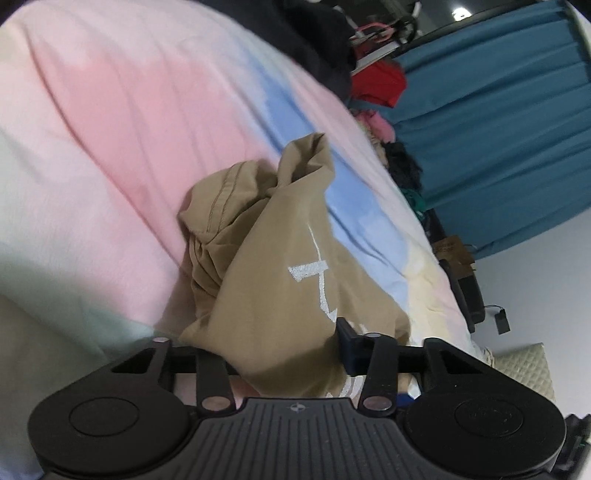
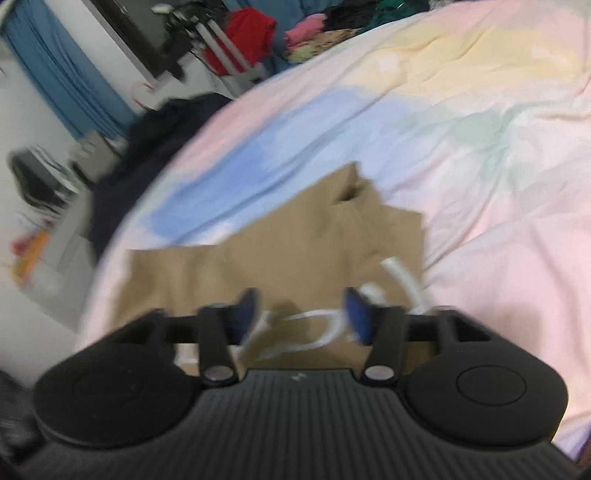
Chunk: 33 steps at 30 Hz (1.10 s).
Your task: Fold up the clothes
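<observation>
A tan garment (image 1: 273, 266) with white lettering lies bunched on the pastel bedsheet (image 1: 110, 129). In the left wrist view the cloth drapes over the left gripper (image 1: 288, 343); only its right blue fingertip (image 1: 347, 339) shows, the other is under the fabric, so its grip is hidden. In the right wrist view the same tan garment (image 2: 288, 243) lies flatter on the sheet (image 2: 480, 147), with a white drawstring (image 2: 325, 325) near the fingers. The right gripper (image 2: 301, 314) is open just above the garment's near edge, holding nothing. This view is blurred.
A dark garment (image 2: 140, 155) lies at the bed's far edge. Beyond it are a heap of coloured clothes (image 2: 314, 33), a red item (image 1: 380, 83), a blue curtain (image 1: 498, 122) and a white wall. A quilted cushion (image 1: 528, 373) sits by the bed.
</observation>
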Each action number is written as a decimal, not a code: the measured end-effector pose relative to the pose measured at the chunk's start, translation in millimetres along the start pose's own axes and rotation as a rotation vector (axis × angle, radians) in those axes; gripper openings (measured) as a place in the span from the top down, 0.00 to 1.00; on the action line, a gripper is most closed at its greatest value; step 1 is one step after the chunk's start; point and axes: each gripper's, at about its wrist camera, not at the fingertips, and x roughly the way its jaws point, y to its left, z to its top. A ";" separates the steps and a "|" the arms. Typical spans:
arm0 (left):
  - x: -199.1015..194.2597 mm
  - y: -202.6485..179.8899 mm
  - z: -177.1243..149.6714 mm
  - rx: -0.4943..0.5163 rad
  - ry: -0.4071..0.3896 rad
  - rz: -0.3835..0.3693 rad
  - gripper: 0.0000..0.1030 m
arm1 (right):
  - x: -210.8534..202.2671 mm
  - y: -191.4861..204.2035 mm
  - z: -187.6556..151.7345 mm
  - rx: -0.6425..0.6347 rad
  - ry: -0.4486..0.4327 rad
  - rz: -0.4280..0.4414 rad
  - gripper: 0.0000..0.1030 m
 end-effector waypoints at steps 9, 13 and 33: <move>4.9 5.6 0.0 -0.061 -0.031 -0.064 0.68 | 17.7 7.1 -41.3 0.301 0.280 0.359 0.08; 3.2 19.1 2.9 -0.115 -0.020 -0.108 0.68 | 58.8 -31.4 -55.3 0.560 0.387 0.401 0.09; -0.5 15.0 8.7 -0.111 -0.080 -0.196 0.75 | 36.0 -74.3 -42.8 0.730 0.004 0.168 0.41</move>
